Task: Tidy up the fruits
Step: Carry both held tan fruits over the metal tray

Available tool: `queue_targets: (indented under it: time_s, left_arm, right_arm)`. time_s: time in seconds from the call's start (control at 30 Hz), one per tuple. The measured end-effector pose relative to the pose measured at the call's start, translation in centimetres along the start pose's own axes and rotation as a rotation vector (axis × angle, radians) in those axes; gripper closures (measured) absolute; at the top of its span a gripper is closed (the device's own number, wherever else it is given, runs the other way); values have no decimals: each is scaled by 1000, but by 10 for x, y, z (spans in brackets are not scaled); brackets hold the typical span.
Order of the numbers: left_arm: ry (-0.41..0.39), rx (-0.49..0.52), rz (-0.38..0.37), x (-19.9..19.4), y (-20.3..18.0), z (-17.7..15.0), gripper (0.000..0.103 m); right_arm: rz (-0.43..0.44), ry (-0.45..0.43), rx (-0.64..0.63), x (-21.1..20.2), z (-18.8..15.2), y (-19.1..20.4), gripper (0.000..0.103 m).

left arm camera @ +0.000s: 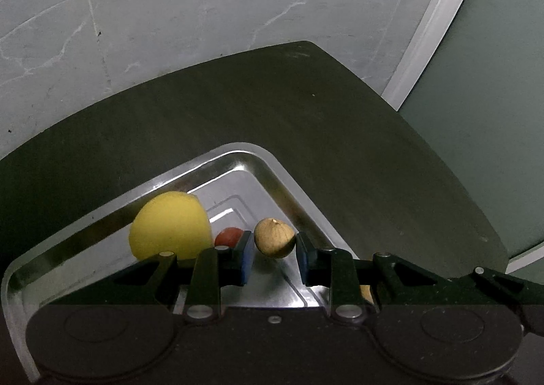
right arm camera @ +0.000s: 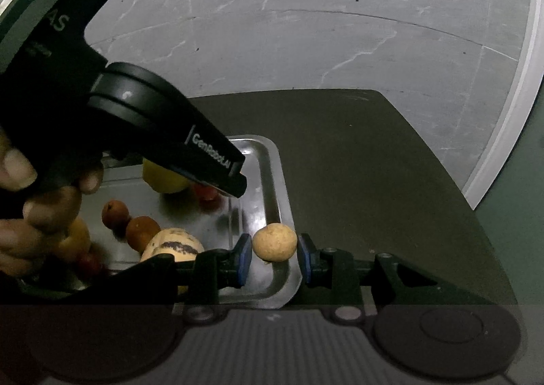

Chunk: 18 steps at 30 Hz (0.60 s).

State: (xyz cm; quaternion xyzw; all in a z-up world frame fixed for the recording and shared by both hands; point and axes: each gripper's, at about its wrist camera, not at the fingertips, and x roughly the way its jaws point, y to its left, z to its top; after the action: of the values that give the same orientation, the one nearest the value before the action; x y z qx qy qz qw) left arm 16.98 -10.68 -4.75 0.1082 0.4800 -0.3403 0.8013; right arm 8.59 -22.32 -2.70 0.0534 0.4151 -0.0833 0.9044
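A metal tray [left arm camera: 272, 164] sits on a dark table and holds fruits. In the left wrist view my left gripper [left arm camera: 274, 250] is shut on a small tan longan [left arm camera: 274, 237] above the tray's corner, next to a yellow lemon [left arm camera: 170, 228] and a small red fruit [left arm camera: 228, 236]. In the right wrist view my right gripper [right arm camera: 274, 254] is shut on a round tan longan [right arm camera: 274, 241] over the tray's right rim [right arm camera: 284, 215]. The left gripper's body [right arm camera: 142, 113] reaches over the tray there.
The tray also holds two orange-brown fruits [right arm camera: 142, 230], a pale speckled fruit [right arm camera: 173, 244], a lemon [right arm camera: 163, 179] and small red fruits [right arm camera: 207, 194]. The dark table [right arm camera: 374, 181] extends right of the tray. Grey tiled floor [right arm camera: 306, 28] lies beyond the table's edge.
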Motion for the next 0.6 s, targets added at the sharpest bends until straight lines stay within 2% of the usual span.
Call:
queue_targets:
  time_s: [0.6]
  left_arm:
    - [12,-5,3,6,7,9,75]
  right_arm:
    - [33,23,-28,15,6,0,71]
